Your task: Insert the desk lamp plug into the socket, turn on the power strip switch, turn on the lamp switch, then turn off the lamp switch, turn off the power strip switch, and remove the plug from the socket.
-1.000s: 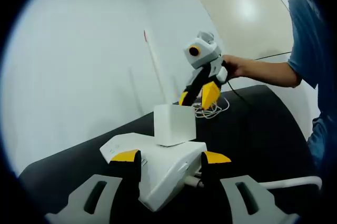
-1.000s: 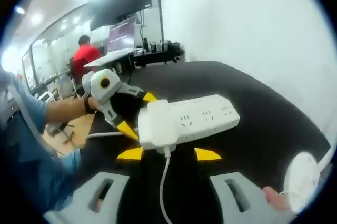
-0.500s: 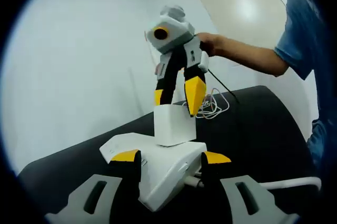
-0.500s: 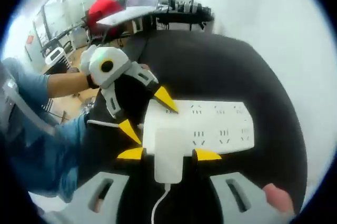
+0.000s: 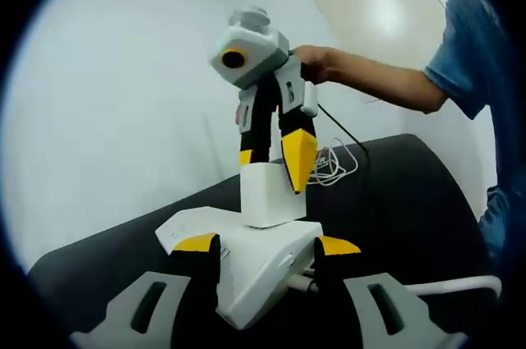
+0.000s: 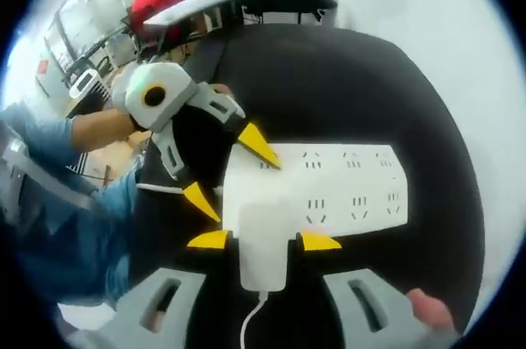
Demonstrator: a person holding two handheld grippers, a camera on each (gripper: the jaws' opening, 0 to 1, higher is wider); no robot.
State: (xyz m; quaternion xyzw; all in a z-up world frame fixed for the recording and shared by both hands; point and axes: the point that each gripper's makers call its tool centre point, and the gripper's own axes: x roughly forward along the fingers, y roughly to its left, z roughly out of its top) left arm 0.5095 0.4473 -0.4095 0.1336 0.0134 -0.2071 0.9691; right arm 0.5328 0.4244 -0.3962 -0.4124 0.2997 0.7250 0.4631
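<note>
A white power strip (image 5: pixel 255 263) (image 6: pixel 345 185) lies on the black table (image 5: pixel 403 201). A white block-shaped lamp plug (image 5: pixel 271 197) (image 6: pixel 263 238) stands in a socket at one end of it. My left gripper (image 5: pixel 267 244) is shut on that end of the strip, and from the right gripper view it (image 6: pixel 230 172) comes in from the left. My right gripper (image 6: pixel 265 240) is open and points down at the plug, one jaw on each side. In the left gripper view it (image 5: pixel 271 164) hangs over the plug's top. The plug's cord (image 6: pixel 255 328) runs back between my right jaws.
A coil of white cable (image 5: pixel 333 160) lies at the table's far end by the white wall. A white cord (image 5: pixel 452 286) crosses the near right. The person's forearm (image 5: pixel 378 86) reaches in from the right. Desks and a person in red (image 6: pixel 156 4) are beyond the table.
My right gripper has swung from behind the plug to above it and come down, so its jaws now straddle the plug. The left gripper and the strip have stayed put.
</note>
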